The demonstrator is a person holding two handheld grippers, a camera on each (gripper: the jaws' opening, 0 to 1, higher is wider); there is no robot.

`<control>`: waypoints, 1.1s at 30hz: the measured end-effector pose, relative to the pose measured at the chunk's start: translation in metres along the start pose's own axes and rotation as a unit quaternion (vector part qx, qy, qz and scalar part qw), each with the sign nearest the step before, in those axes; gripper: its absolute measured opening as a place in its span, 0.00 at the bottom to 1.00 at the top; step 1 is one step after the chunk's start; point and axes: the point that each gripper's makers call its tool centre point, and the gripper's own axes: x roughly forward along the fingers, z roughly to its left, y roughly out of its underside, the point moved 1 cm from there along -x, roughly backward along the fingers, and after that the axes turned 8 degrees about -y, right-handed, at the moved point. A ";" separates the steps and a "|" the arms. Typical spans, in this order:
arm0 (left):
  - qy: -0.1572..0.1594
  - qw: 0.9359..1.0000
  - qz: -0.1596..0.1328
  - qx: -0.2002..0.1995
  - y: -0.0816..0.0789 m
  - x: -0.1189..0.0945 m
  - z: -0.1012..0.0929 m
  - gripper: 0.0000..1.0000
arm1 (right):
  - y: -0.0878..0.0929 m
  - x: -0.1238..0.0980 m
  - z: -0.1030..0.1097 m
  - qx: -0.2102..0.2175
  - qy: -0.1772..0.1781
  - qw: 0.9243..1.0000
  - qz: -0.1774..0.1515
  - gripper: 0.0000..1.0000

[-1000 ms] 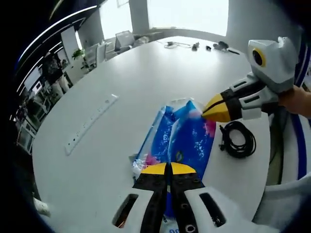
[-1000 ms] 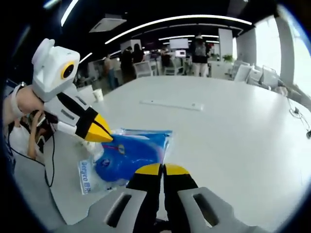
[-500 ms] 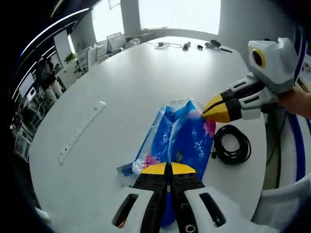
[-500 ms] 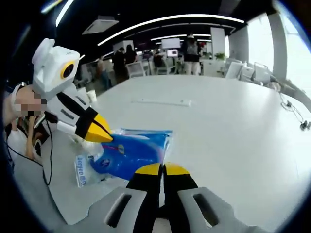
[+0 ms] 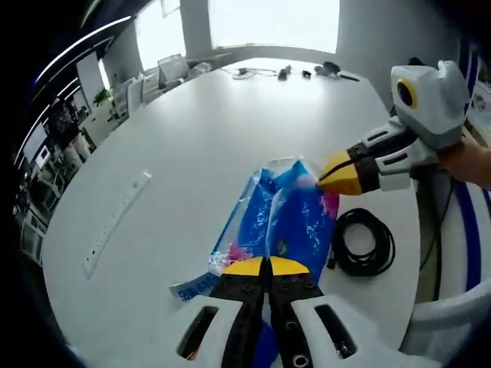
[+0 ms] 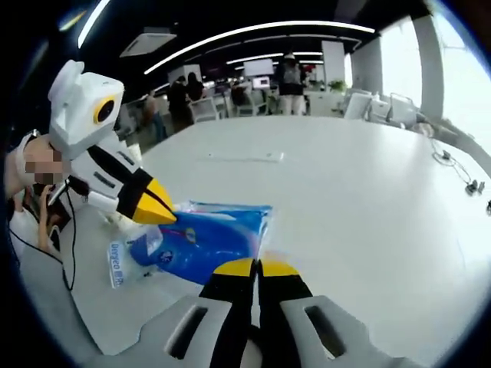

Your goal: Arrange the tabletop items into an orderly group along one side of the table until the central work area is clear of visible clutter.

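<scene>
Compared with a second ago, the blue packet sits in the same grip between both tools, while the table behind it has slid: the white power strip now lies lower and farther to the left of the left tool, and more of the packet's white printed end shows; the black coiled cable stays just right of the packet, at the table's near edge.

The left tool is clenched on the packet's near end, its yellow tips pressed together; the right tool is likewise clamped on the far corner, tips closed, so the packet stretches between them; in the right gripper view the left tool comes in from the left, its tips on the packet, and the right tool shows its jaws together.

Ahead of both tools the table is broad, white and open; small dark items lie far off near its distant edge; the right edge runs close beside the cable; a hand grips the right tool from the right, angled down toward the packet.
</scene>
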 end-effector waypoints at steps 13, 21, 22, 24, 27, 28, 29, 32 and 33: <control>0.014 1.000 0.000 0.009 -0.011 0.021 -0.011 0.00 | 0.012 -0.003 -0.025 0.019 0.013 1.000 0.002 0.00; 0.019 1.000 -0.001 0.012 -0.017 0.034 -0.013 0.00 | 0.019 -0.002 -0.037 0.028 0.020 0.999 0.002 0.00; 0.020 1.000 -0.001 0.012 -0.017 0.037 -0.014 0.00 | 0.020 -0.002 -0.038 0.031 0.021 0.999 0.002 0.00; 0.023 1.000 0.000 0.011 -0.018 0.041 -0.015 0.00 | 0.023 -0.001 -0.042 0.032 0.023 0.999 0.005 0.00; 0.025 1.000 -0.001 0.014 -0.019 0.046 -0.018 0.00 | 0.027 0.000 -0.047 0.037 0.027 0.999 0.007 0.00; 0.026 1.000 -0.001 0.016 -0.020 0.048 -0.019 0.00 | 0.027 0.000 -0.048 0.037 0.027 0.999 0.007 0.00; 0.025 1.000 -0.002 0.018 -0.020 0.049 -0.019 0.00 | 0.029 0.000 -0.049 0.038 0.028 0.999 0.008 0.00; 0.027 0.999 -0.005 0.018 -0.022 0.052 -0.019 0.00 | 0.030 -0.001 -0.053 0.042 0.030 0.999 0.007 0.00; 0.028 0.999 -0.005 0.016 -0.023 0.053 -0.019 0.00 | 0.031 -0.001 -0.053 0.044 0.031 0.999 0.007 0.00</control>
